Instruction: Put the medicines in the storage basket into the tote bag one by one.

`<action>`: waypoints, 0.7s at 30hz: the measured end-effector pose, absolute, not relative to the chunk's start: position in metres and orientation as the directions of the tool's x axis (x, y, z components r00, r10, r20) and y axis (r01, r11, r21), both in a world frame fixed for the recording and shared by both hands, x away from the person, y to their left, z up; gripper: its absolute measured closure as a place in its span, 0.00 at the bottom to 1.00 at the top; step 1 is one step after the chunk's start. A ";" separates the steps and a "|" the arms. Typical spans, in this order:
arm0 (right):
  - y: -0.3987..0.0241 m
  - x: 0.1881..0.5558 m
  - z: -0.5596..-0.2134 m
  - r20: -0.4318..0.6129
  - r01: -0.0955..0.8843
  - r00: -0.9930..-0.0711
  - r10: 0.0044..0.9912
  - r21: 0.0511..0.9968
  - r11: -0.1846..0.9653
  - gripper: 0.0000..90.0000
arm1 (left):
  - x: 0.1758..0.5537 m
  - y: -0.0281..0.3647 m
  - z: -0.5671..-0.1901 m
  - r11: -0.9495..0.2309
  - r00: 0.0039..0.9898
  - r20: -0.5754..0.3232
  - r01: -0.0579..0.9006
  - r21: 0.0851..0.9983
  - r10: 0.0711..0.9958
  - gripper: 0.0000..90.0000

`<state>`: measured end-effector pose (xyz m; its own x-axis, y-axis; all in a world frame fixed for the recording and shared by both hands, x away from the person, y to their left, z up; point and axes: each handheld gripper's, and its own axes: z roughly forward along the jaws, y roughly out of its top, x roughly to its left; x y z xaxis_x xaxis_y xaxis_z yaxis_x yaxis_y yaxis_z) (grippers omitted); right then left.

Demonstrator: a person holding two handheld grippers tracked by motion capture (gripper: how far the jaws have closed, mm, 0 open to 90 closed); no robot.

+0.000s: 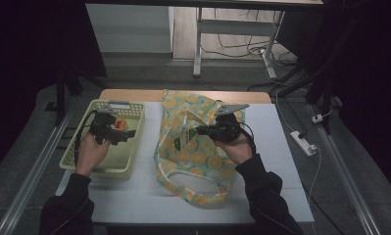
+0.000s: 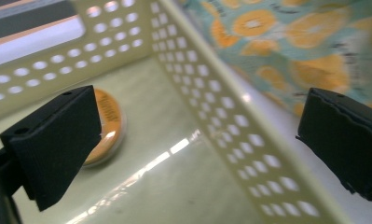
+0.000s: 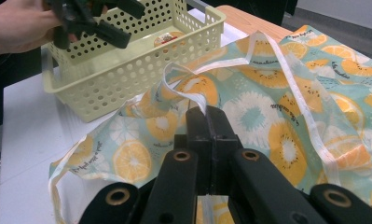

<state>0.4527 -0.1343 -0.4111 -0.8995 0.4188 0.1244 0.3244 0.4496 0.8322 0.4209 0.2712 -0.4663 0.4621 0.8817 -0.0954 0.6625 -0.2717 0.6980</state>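
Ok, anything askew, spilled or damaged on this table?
Nothing stands out. The fruit-print bag lies crumpled, its strap pinched by the right gripper. The yellow basket sits square, a round orange-lidded tin flat inside.

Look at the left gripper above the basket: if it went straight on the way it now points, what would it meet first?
Probably the basket: the open left gripper points at its floor beside the holed side wall, which runs between the jaws. Depth is unclear; the round orange tin lies off to one side.

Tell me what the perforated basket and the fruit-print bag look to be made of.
Basket: pale yellow moulded plastic, likely; rigid walls with even punched holes, glossy floor reflecting light. Bag: thin woven fabric or soft synthetic, matte; it creases and folds limply, with a stitched white strap pinched in the right gripper.
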 end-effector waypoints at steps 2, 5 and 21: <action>-0.134 0.453 -0.411 0.125 0.325 -0.900 0.418 0.832 0.451 1.00 | 0.426 0.276 -0.468 -0.272 0.449 -0.087 0.673 0.688 0.889 0.00; -0.134 0.453 -0.411 0.123 0.323 -0.900 0.418 0.832 0.450 1.00 | 0.434 0.284 -0.471 -0.246 0.434 -0.112 0.685 0.686 0.894 0.00; -0.135 0.453 -0.411 0.125 0.324 -0.901 0.416 0.832 0.450 1.00 | 0.473 0.307 -0.492 -0.216 0.372 -0.134 0.757 0.617 0.919 0.00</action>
<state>0.4534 -0.1347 -0.4113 -0.9006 0.4163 0.1250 0.3237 0.4504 0.8321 0.4725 0.3070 -0.4921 0.3717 0.9186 -0.1344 0.7569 -0.2161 0.6168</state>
